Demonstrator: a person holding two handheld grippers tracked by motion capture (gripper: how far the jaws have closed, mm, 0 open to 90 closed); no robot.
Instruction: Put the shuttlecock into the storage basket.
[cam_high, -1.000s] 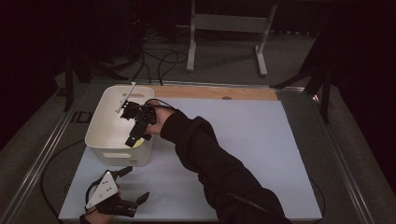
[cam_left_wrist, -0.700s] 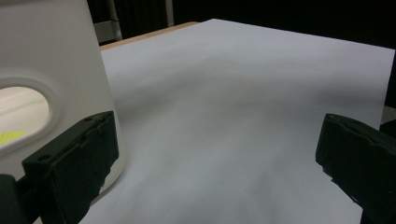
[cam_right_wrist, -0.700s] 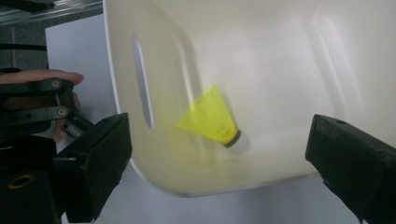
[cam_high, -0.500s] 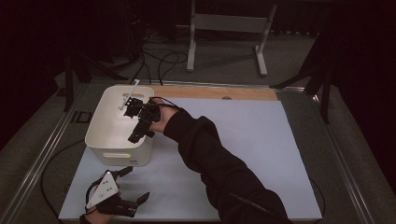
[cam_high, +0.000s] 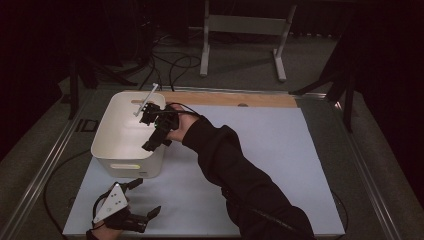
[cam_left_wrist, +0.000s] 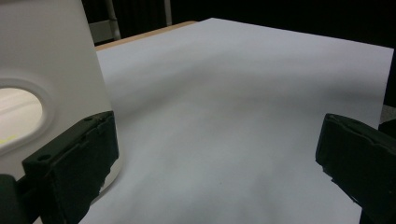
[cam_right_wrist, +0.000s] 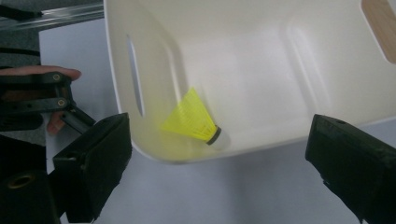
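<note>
Right gripper (cam_high: 156, 131) lifted above bin rim since earlier frame, jaws spread, empty | yellow shuttlecock (cam_right_wrist: 196, 122) lies inside white bin (cam_high: 116, 150), near-left on surface | left gripper (cam_high: 131, 200) parked at near edge, jaws spread.

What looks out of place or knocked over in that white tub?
Nothing looks spilled or damaged. A yellow shuttlecock lies on its side on the floor of the tub, by the wall with the slot handle. The right tongs hang open above the tub; the left tongs rest open on the mat.
</note>
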